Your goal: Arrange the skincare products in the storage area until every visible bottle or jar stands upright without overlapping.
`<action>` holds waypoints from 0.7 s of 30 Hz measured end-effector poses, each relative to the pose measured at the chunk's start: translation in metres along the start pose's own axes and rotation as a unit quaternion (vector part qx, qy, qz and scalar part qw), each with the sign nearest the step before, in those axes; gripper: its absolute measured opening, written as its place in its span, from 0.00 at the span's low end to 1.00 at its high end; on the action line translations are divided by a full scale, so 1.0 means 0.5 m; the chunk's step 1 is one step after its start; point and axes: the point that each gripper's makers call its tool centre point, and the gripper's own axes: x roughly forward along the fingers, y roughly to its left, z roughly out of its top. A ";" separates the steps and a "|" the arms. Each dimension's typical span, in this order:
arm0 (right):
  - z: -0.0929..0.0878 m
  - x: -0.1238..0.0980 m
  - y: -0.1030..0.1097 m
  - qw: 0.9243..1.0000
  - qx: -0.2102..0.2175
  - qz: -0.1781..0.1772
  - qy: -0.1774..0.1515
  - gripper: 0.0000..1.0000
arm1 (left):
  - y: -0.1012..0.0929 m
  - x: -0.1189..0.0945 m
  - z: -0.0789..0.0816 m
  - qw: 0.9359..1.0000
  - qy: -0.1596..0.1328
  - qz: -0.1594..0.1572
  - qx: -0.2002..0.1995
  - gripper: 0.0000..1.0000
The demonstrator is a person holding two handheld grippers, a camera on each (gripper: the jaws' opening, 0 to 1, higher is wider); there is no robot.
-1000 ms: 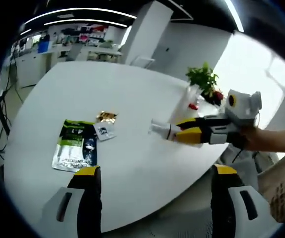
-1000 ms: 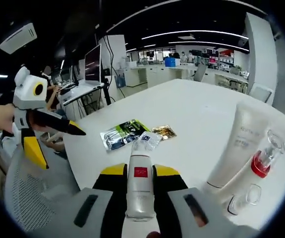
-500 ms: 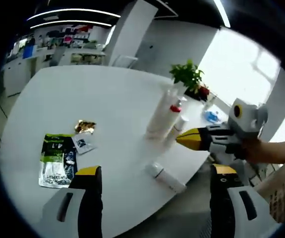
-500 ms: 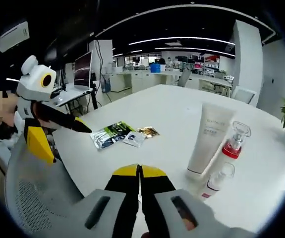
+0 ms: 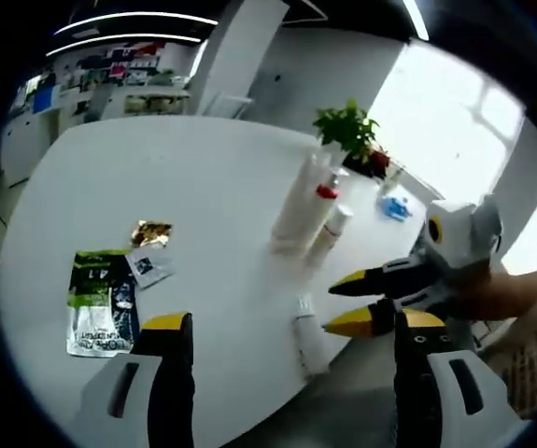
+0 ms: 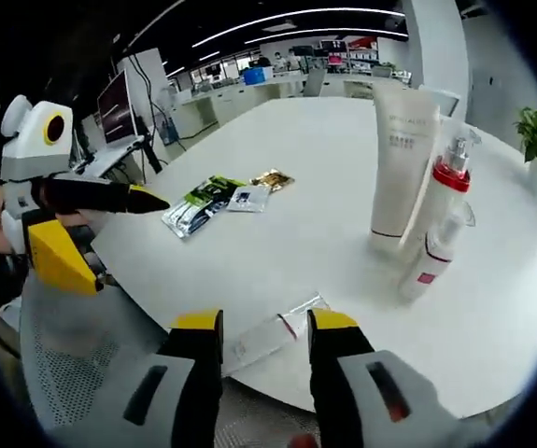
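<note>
One bottle [image 6: 270,339] lies flat near the tube [image 6: 397,159]; righting it looks next. Right tongs [image 6: 263,329] spread over it; left tongs [image 5: 285,329] spread, empty.

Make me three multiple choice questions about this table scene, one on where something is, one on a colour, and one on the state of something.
1. Where does the fallen bottle lie?
A. At the table's near edge, in front of the right gripper
B. Beside the plant
C. On the green sachet

2. What colour is the pump bottle's collar?
A. Blue
B. Red
C. Black

3. How does the tall white tube stand?
A. Flat on its side
B. Held in the jaws
C. Upright on the table

Answers: 1 A, the bottle lies on its side just beyond the right gripper's open jaws at the edge. 2 B, a red band sits under its clear top. 3 C, it rests on its cap end, untouched.
</note>
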 end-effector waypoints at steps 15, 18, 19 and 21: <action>-0.060 0.080 -0.006 0.995 0.060 -0.032 0.079 0.48 | 0.037 -0.025 -0.043 0.999 0.004 0.029 -0.038 0.86; -0.047 0.095 0.001 0.996 0.040 -0.026 0.077 0.47 | 0.036 -0.029 -0.043 0.999 0.001 0.031 -0.042 0.86; -0.045 0.097 0.002 0.996 0.037 -0.025 0.078 0.46 | 0.036 -0.030 -0.044 0.999 0.001 0.031 -0.042 0.86; -0.037 0.104 0.008 0.996 0.033 -0.018 0.078 0.46 | 0.036 -0.032 -0.049 0.999 0.002 0.033 -0.043 0.86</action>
